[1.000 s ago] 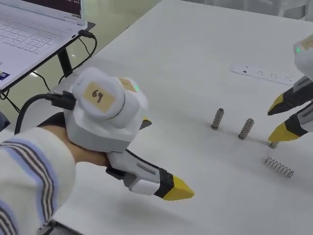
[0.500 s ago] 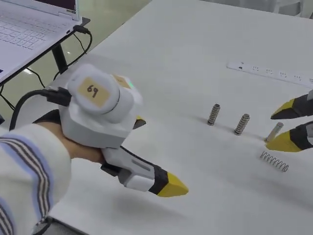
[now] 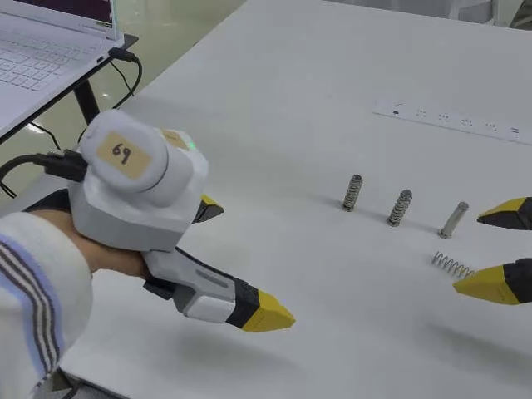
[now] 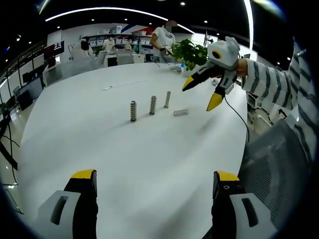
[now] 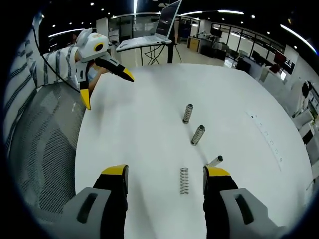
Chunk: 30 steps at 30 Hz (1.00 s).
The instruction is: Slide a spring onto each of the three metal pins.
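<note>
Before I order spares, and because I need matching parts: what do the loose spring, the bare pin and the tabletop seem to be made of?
Loose spring: thin coiled wire, grey with a slight shine, probably steel.
Bare pin: a smooth silver-grey rod with a pale sheen, likely metal; which alloy cannot be told.
Tabletop: matte white, even and seamless, perhaps laminate or painted board; the look leaves that open.

A white table point(image 3: 283, 83) bears a power strip point(image 3: 453, 122), a laptop point(image 3: 37, 58) beside it, a plant point(image 4: 192, 52) beyond.
</note>
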### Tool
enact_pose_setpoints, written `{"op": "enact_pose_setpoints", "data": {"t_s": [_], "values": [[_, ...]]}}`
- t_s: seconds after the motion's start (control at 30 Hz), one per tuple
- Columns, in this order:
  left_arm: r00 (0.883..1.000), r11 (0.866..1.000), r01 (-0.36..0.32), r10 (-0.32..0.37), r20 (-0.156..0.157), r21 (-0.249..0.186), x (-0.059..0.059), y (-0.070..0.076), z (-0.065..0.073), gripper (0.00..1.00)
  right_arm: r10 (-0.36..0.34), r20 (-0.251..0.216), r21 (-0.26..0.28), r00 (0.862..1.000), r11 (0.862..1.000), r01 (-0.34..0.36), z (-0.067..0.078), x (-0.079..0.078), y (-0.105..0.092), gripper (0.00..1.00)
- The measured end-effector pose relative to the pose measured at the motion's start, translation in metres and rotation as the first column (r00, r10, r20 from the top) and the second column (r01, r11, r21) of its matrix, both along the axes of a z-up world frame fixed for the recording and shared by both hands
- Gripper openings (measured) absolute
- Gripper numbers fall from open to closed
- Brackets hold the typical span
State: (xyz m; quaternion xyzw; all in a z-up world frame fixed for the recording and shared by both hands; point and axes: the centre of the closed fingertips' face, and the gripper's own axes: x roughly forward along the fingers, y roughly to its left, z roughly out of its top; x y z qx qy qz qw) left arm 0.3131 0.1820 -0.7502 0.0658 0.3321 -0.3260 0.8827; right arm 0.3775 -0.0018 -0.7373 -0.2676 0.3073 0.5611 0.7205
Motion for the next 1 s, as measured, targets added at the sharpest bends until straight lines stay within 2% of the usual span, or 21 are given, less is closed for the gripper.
{"op": "enact_pose_setpoints", "data": {"t_s": [0.27, 0.37, 0.47, 0.8, 1.0], "values": [[1.0, 1.0, 0.008, -0.008, -0.006, -0.002, -0.003, 0.0, -0.001, 0.94, -0.1, -0.019, 0.069, 0.995, 0.993, 0.101, 0.001, -0.007, -0.01, 0.68], [1.0, 1.0, 0.003, -0.003, -0.007, -0.004, -0.004, 0.002, 0.0, 0.94, -0.149, -0.05, 0.116, 0.988, 0.981, 0.154, 0.001, -0.011, -0.014, 0.7], [1.0, 1.0, 0.0, 0.0, -0.009, -0.006, -0.004, 0.003, 0.0, 0.94, -0.177, -0.059, 0.14, 0.982, 0.973, 0.184, -0.001, -0.013, -0.015, 0.71], [1.0, 1.0, -0.013, 0.013, -0.021, -0.015, -0.006, 0.008, -0.001, 0.94, -0.245, -0.09, 0.19, 0.965, 0.947, 0.258, -0.007, -0.023, -0.022, 0.8], [0.999, 0.999, -0.036, 0.036, -0.023, -0.012, -0.004, 0.014, -0.004, 0.94, -0.308, -0.109, 0.227, 0.945, 0.918, 0.325, -0.009, -0.023, -0.031, 0.88]]}}
